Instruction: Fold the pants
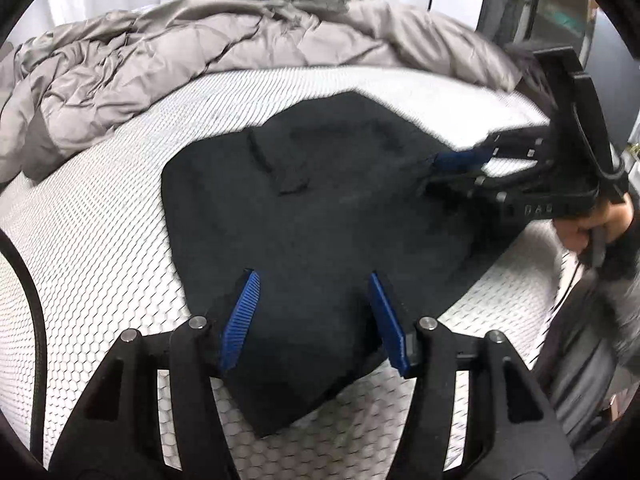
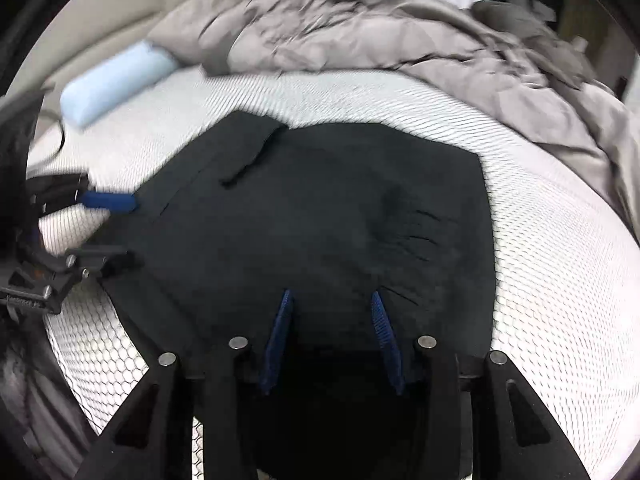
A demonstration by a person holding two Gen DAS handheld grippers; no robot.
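Black pants (image 1: 320, 216) lie folded into a compact flat shape on a white honeycomb-patterned mattress (image 1: 100, 240); they also show in the right wrist view (image 2: 328, 216). My left gripper (image 1: 314, 280) is open, its blue pads spread over the near edge of the pants, holding nothing. My right gripper (image 2: 332, 300) is open over the pants' near edge, empty. The right gripper shows at the right in the left wrist view (image 1: 452, 168), at the pants' right edge. The left gripper appears at the left in the right wrist view (image 2: 120, 228).
A crumpled grey duvet (image 1: 180, 52) is heaped along the far side of the mattress (image 2: 540, 280), also seen in the right wrist view (image 2: 400, 32). A light blue pillow (image 2: 116, 80) lies at the far left. A person's hand (image 1: 592, 224) holds the right gripper.
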